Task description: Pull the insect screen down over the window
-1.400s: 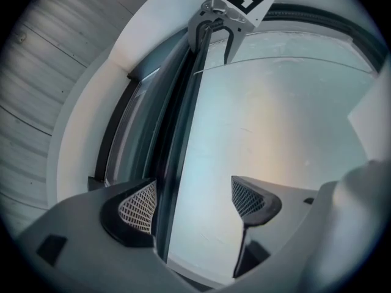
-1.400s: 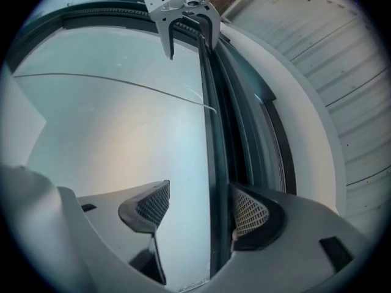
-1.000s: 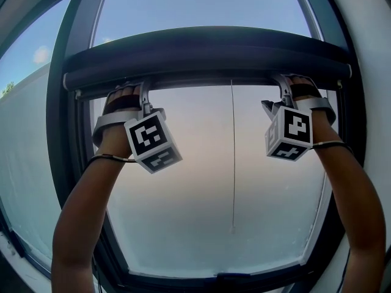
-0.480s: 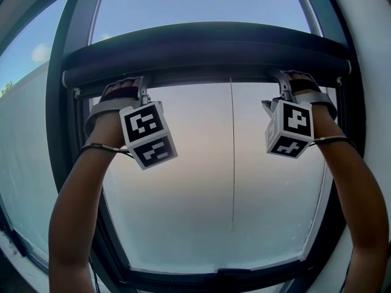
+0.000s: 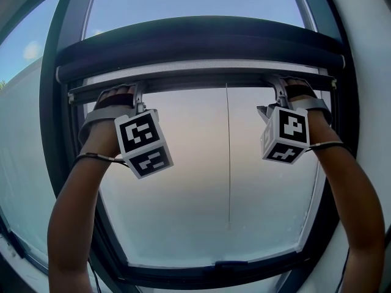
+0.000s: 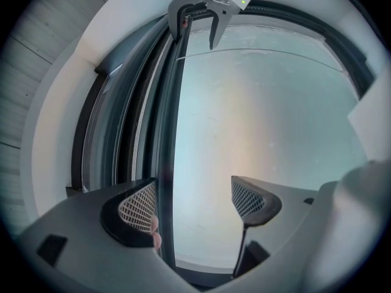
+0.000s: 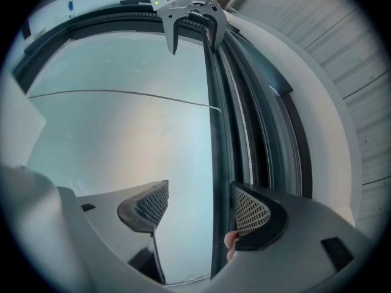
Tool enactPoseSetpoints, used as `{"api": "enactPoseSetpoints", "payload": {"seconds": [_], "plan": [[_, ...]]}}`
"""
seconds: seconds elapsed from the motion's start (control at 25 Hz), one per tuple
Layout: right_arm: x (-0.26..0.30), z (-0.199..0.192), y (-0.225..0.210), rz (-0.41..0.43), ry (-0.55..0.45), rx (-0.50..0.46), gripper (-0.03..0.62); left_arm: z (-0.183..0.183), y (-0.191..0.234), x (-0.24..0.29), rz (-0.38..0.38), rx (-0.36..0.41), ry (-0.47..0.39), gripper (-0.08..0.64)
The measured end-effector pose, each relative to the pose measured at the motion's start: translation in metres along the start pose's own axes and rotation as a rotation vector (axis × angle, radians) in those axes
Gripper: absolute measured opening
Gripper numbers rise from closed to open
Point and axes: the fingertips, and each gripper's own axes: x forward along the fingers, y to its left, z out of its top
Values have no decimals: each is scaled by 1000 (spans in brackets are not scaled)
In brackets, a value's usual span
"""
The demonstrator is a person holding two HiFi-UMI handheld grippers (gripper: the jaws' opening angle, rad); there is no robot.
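The insect screen's dark pull bar [image 5: 201, 81] runs across the window just below the rolled-up cassette [image 5: 201, 44]. A pale strip of screen [image 5: 201, 66] shows between them. My left gripper [image 5: 138, 94] reaches up to the bar's left part and my right gripper [image 5: 278, 88] to its right part. In the left gripper view, the bar [image 6: 166, 157] passes between the open jaws of the left gripper [image 6: 192, 201], close to one pad [image 6: 138, 207]. The right gripper [image 7: 201, 206] is likewise open around the bar [image 7: 217, 157], which lies by its pad [image 7: 250, 211].
A thin pull cord [image 5: 228, 157] hangs down the middle of the frosted-looking pane [image 5: 208, 212]. The dark window frame [image 5: 54, 163] curves round both sides, and its sill [image 5: 226, 270] lies below. White wall [image 5: 372, 102] flanks the right.
The pull bar and both grippers have come down a little, and a pale strip of screen now shows under the cassette.
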Motion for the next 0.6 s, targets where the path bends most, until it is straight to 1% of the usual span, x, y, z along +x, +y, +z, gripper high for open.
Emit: {"api": "enactPoseSetpoints", "payload": {"seconds": [0.2, 0.32, 0.48, 0.6], "plan": [[-9, 2, 20, 26, 10, 13, 301, -3, -22, -9, -40, 5, 0, 365], [-15, 1, 36, 31, 14, 8, 301, -1, -37, -16, -36, 3, -17, 365], [-24, -5, 58, 60, 42, -17, 301, 3, -57, -20, -20, -2, -42, 365], [-30, -5, 69, 92, 61, 3, 301, 5, -68, -25, -40, -3, -63, 365]]}}
